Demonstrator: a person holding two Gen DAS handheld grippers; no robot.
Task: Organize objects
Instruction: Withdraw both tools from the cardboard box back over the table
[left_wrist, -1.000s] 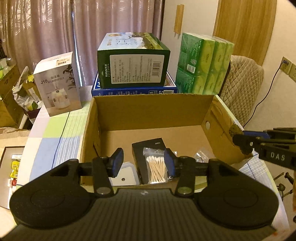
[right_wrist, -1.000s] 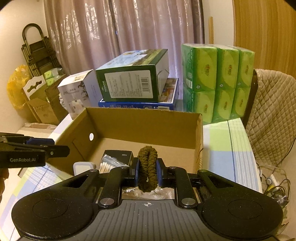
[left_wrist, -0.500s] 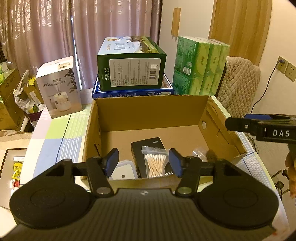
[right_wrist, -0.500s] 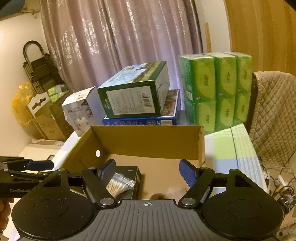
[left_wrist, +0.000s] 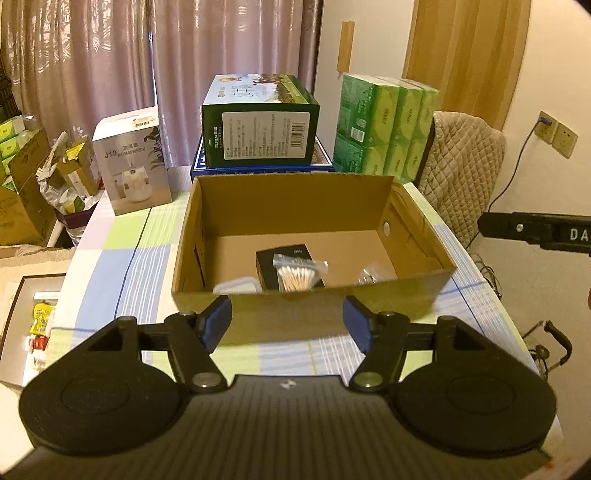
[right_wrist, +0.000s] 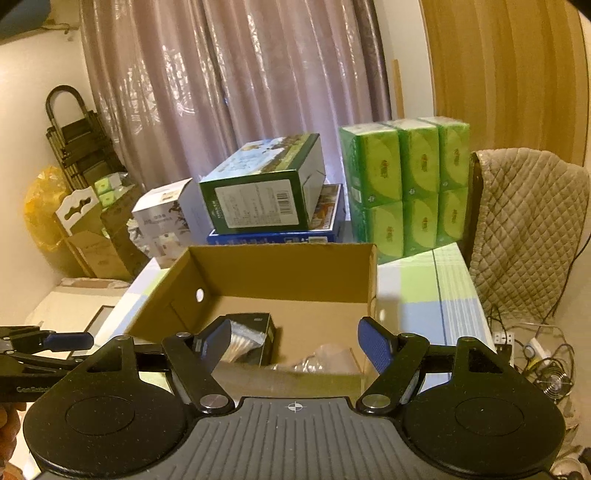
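The left tool (left_wrist: 287, 324) stands wide, with nothing between its blue pads, just short of the near wall of the cardboard box (left_wrist: 310, 310) on the checked counter (left_wrist: 122, 266). Straight ahead of it, inside the box, a bag of cotton swabs (left_wrist: 298, 275) lies on a black case (left_wrist: 275, 258); a white lidded container (left_wrist: 236, 286) sits to the left of them and a crumpled clear bag (left_wrist: 371, 276) to the right. The right tool (right_wrist: 293, 343) is also spread wide and carries nothing, held over the box's near right corner. Beyond the box, a green carton (left_wrist: 260, 123) rests on a blue flat box (left_wrist: 258, 169), with green tissue packs (left_wrist: 384, 127) to the right and a white humidifier box (left_wrist: 131, 162) to the left.
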